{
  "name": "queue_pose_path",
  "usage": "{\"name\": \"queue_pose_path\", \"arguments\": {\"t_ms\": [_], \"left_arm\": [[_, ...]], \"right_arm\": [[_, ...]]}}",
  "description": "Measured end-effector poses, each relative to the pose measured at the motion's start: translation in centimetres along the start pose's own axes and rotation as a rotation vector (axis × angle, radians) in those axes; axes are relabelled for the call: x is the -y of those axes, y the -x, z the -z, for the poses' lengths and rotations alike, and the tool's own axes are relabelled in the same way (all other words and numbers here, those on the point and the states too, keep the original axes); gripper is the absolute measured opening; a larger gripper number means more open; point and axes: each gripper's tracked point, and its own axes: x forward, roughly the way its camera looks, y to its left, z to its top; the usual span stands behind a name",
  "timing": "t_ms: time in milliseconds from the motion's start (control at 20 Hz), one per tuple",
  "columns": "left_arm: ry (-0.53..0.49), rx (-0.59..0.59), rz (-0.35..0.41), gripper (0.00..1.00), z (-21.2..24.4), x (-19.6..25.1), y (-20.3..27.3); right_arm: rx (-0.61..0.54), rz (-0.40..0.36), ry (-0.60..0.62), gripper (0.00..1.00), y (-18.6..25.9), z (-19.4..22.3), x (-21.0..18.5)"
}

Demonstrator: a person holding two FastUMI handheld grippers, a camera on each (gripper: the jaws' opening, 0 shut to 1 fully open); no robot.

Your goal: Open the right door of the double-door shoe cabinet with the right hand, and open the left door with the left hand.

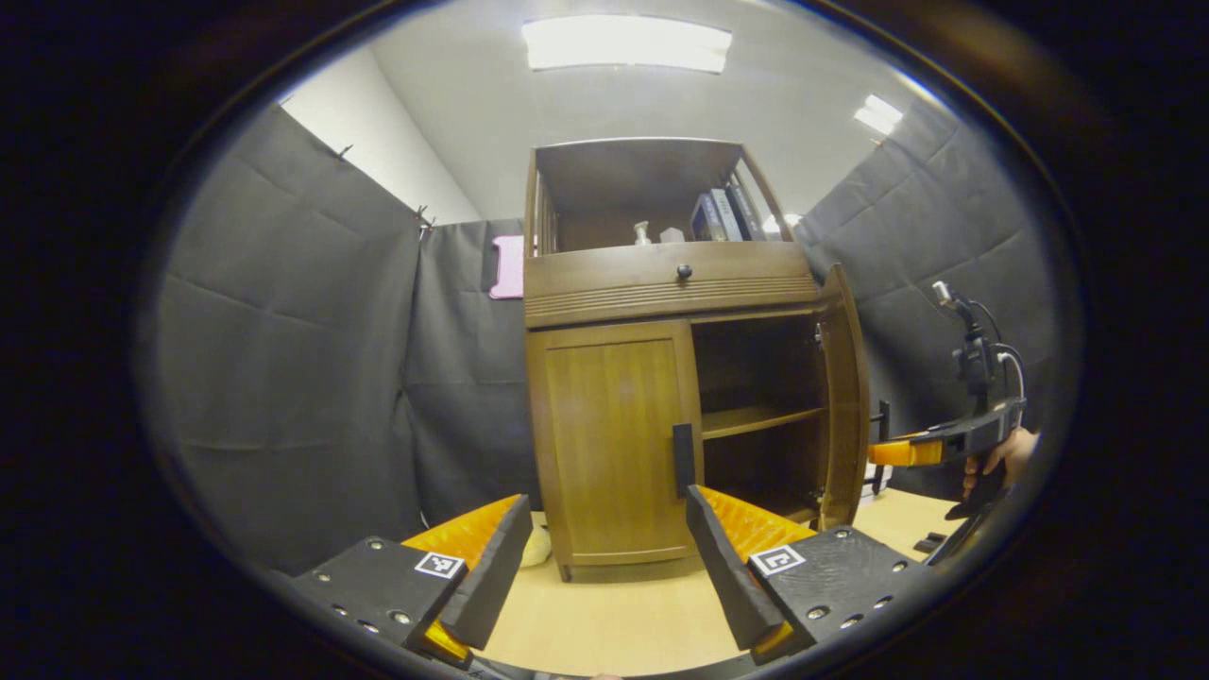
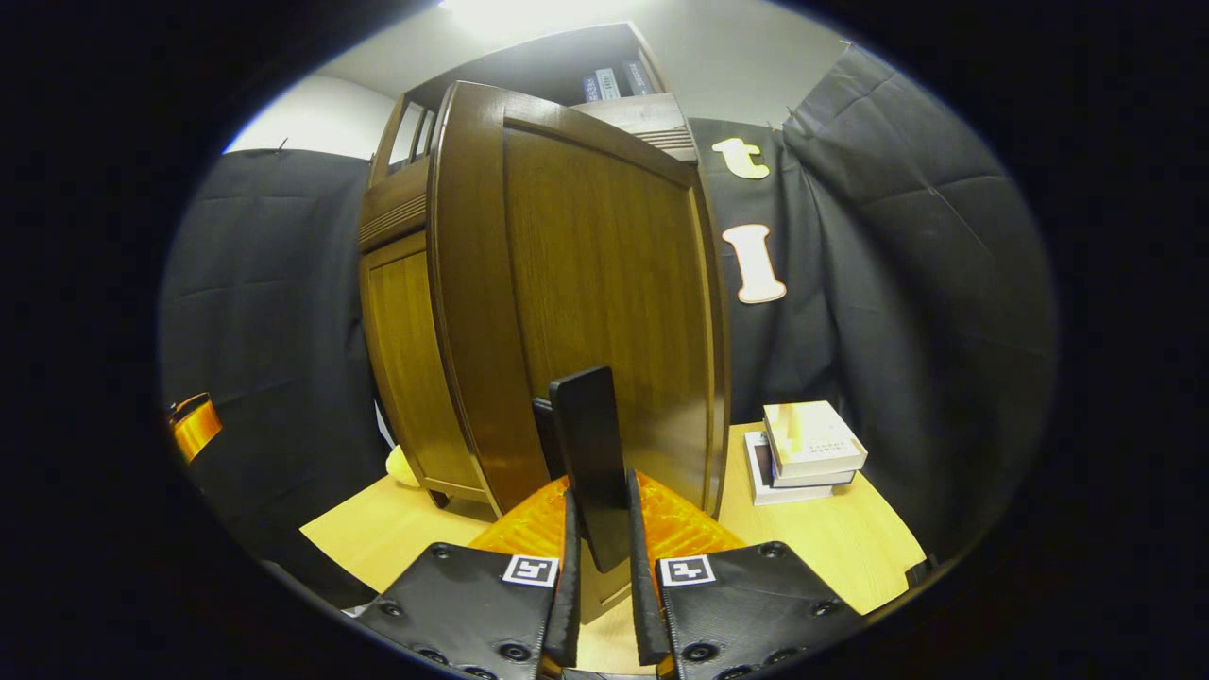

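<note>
My right gripper (image 2: 600, 552) is clamped on the right door's handle (image 2: 590, 463), both fingers pressing its dark upright bar from either side, and the right door (image 2: 586, 283) stands swung wide open, its panel looming in front of me in the right gripper view. From the left gripper view I see that same door (image 1: 843, 397) edge-on at the cabinet's (image 1: 661, 274) right side, with the dark inside and one shelf (image 1: 756, 418) laid bare. The left door (image 1: 614, 439) is shut, flush in its frame, its handle (image 1: 682, 458) a dark bar at its inner edge. My left gripper (image 1: 604, 557) hangs in front of that door with its fingers spread wide apart, gripping nothing and well short of the handle. Off to the right in that view, my hand (image 1: 1006, 458) holds the other gripper out by the open door. Above the doors sits a drawer with a round knob (image 1: 684, 272), and over it an open shelf with books (image 1: 723, 215). In the right gripper view, a stack of books (image 2: 803, 451) lies on the pale floor (image 2: 850, 538) beside the cabinet, against the black wall.
</note>
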Motion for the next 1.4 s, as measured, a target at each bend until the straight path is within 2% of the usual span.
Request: {"name": "queue_pose_path", "arguments": {"t_ms": [50,100,150,250,300,350,400,850,1050,1100,1400], "left_arm": [[0.0,0.0,0.004,0.94,0.0,0.1,-0.1],[0.0,0.0,0.006,0.96,0.0,0.1,-0.1],[0.0,0.0,0.009,0.94,-0.1,0.1,-0.2],[-0.001,0.0,0.014,0.96,-0.2,0.1,-0.2],[-0.003,0.001,0.017,0.96,-0.3,0.1,-0.3],[-0.005,0.0,0.021,0.96,-0.4,0.2,-0.3],[-0.008,0.0,0.024,0.96,-0.4,0.2,-0.4],[-0.018,-0.007,0.045,0.96,-0.4,0.7,-0.5],[-0.022,-0.008,0.058,0.96,-0.4,0.8,-0.6],[-0.022,-0.007,0.062,0.94,-0.4,0.9,-0.6],[-0.033,0.005,0.091,0.96,-0.8,1.3,-1.0]], "right_arm": [[-0.002,0.002,-0.008,0.22,0.4,0.0,0.5],[-0.002,0.003,-0.014,0.25,0.6,0.0,0.9],[-0.006,0.003,-0.018,0.25,0.9,0.1,1.3],[-0.02,0.006,-0.017,0.25,1.4,0.6,2.0],[-0.019,0.011,-0.011,0.23,1.6,0.6,2.4],[-0.018,0.02,-0.005,0.17,1.7,0.5,2.9],[-0.018,0.031,-0.002,0.21,2.0,0.2,3.3],[-0.009,0.124,0.008,0.2,3.7,-0.2,7.8],[0.002,0.143,0.01,0.18,4.5,-0.4,8.8],[0.007,0.156,0.017,0.18,4.9,-0.4,9.1],[0.052,0.237,0.013,0.18,7.7,-1.4,11.3]]}}
